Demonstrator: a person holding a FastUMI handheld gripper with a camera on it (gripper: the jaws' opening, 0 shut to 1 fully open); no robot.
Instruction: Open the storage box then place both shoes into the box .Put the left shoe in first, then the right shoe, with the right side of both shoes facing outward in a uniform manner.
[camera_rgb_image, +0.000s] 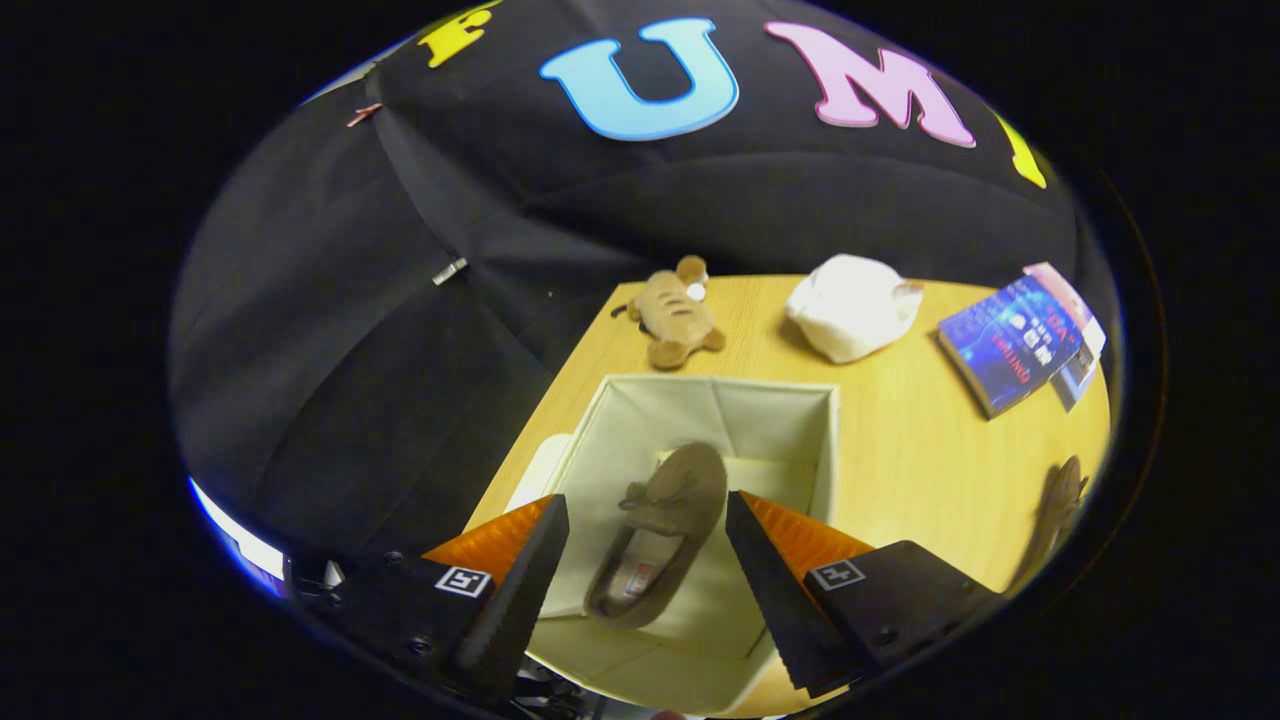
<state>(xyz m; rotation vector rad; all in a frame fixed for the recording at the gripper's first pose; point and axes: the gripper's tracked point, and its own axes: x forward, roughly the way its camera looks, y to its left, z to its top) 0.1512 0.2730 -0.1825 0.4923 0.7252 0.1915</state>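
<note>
An open cream fabric storage box (790, 420) stands on the wooden table (900, 460). Inside it a brown moccasin shoe (665, 530) lies on the box floor, toe pointing away from me, its light insole showing. My gripper (645, 545) hangs above the box with its fingers spread wide; the shoe shows in the gap between them but well below, untouched. A second brown shoe (1058, 515) lies on the table to the right of the box, past the right finger.
Beyond the box sit a brown plush toy (675, 315), a white cap-like object (850, 305) and a blue book (1015, 345) to the far right. A pale flat lid (538, 470) lies beside the box's left wall, near the table's left edge.
</note>
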